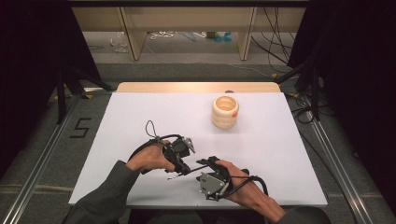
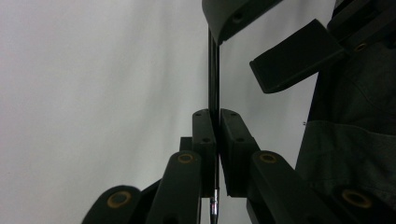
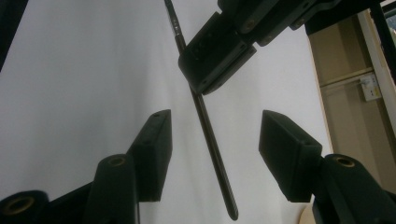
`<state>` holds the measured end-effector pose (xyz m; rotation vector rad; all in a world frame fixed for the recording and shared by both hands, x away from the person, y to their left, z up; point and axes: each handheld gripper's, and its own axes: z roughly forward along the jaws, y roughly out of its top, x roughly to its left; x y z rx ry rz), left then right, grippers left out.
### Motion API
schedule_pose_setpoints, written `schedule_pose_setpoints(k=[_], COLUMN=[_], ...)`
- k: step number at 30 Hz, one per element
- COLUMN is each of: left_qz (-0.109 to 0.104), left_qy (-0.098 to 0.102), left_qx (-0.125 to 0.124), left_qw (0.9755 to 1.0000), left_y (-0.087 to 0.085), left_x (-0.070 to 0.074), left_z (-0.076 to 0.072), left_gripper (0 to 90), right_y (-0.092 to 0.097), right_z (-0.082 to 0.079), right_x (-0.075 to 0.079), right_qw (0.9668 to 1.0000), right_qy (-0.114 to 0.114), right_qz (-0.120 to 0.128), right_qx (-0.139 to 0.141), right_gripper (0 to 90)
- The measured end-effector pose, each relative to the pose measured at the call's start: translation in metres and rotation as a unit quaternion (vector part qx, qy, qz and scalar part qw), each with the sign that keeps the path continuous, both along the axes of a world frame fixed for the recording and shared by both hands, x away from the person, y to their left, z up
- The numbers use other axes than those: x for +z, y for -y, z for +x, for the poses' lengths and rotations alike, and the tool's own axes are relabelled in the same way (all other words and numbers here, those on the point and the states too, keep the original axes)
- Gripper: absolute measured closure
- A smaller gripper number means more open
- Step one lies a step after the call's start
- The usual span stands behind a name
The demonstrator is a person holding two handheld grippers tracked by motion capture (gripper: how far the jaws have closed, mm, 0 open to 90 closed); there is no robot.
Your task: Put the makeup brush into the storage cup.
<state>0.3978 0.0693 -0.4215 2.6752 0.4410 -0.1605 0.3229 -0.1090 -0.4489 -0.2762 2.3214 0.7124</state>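
A thin black rod (image 2: 213, 70) is clamped between the pads of my left gripper (image 2: 217, 135), which is shut on it. In the high view the left gripper (image 1: 183, 165) sits near the table's front, with the rod (image 1: 195, 167) pointing towards the right hand. My right gripper (image 3: 215, 154) stands open, and the rod's free end (image 3: 212, 144) hangs between its jaws, touching neither pad. The left gripper (image 3: 217, 53) grips the rod higher up in the right gripper view. The right gripper (image 1: 211, 163) sits just right of the left one.
A cream ribbed cup (image 1: 225, 112) with an orange spot stands at the back right of the white table (image 1: 140, 112). Wooden furniture legs and cables lie beyond the far edge. A sleeve (image 2: 355, 140) shows at the right of the left gripper view.
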Motion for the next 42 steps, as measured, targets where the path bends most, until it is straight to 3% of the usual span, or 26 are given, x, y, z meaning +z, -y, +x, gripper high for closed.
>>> schedule_pose_setpoints(k=[1, 5, 7, 10, 21, 22, 23, 24, 28, 30, 32, 37, 40, 42], left_qz=[0.000, -0.005, 0.002, 0.004, -0.002, 0.009, 0.003, 0.001, 0.009, -0.003, 0.000, -0.009, -0.003, -0.009], left_qy=[-0.002, -0.004, -0.003, -0.004, -0.004, -0.001, -0.002, -0.003, -0.001, -0.003, -0.002, -0.005, -0.002, -0.003], left_qx=[0.000, 0.004, -0.003, -0.006, -0.001, -0.015, -0.006, -0.004, -0.018, 0.000, -0.005, 0.005, -0.007, 0.000], left_qw=[1.0000, 1.0000, 1.0000, 1.0000, 1.0000, 0.9999, 1.0000, 1.0000, 0.9998, 1.0000, 1.0000, 0.9999, 1.0000, 1.0000], left_y=[0.000, 0.002, 0.001, 0.002, 0.002, 0.001, 0.002, 0.002, 0.001, 0.002, 0.002, 0.003, 0.003, 0.004], left_x=[0.000, 0.000, 0.000, 0.000, 0.001, 0.002, 0.002, 0.001, 0.003, 0.002, 0.003, 0.003, 0.005, 0.004], left_z=[0.000, -0.002, -0.002, -0.002, -0.003, -0.001, -0.002, -0.002, -0.001, -0.003, -0.003, -0.005, -0.004, -0.005], left_gripper=[85.1, 85.1, 85.1, 85.1, 85.0, 85.0, 85.0, 85.0, 85.0, 85.0, 85.0, 85.0, 85.0, 85.0], right_y=[-0.001, -0.004, -0.004, -0.006, -0.009, -0.010, -0.010, -0.011, -0.012, -0.013, -0.014, -0.014, -0.014, -0.015], right_z=[0.001, 0.000, -0.002, -0.001, -0.003, -0.002, 0.001, 0.001, 0.001, 0.000, 0.001, 0.000, -0.001, -0.001], right_x=[0.000, -0.002, -0.003, -0.003, -0.004, -0.004, -0.003, -0.004, -0.004, -0.005, -0.005, -0.005, -0.005, -0.006], right_qw=[0.9999, 0.9995, 0.9997, 0.9992, 0.9985, 0.9979, 0.9960, 0.9957, 0.9949, 0.9948, 0.9940, 0.9939, 0.9938, 0.9937], right_qy=[0.002, 0.009, 0.013, 0.014, 0.031, 0.033, 0.052, 0.050, 0.057, 0.058, 0.061, 0.065, 0.067, 0.068], right_qz=[-0.008, -0.021, -0.018, -0.029, -0.044, -0.049, -0.058, -0.060, -0.068, -0.070, -0.073, -0.078, -0.079, -0.080], right_qx=[0.014, 0.023, 0.013, 0.023, 0.014, 0.025, 0.045, 0.049, 0.049, 0.046, 0.053, 0.044, 0.039, 0.039], right_gripper=[46.6, 50.1, 51.7, 53.9, 59.5, 60.1, 60.6, 61.1, 63.2, 64.2, 65.2, 66.3, 67.6, 68.3])
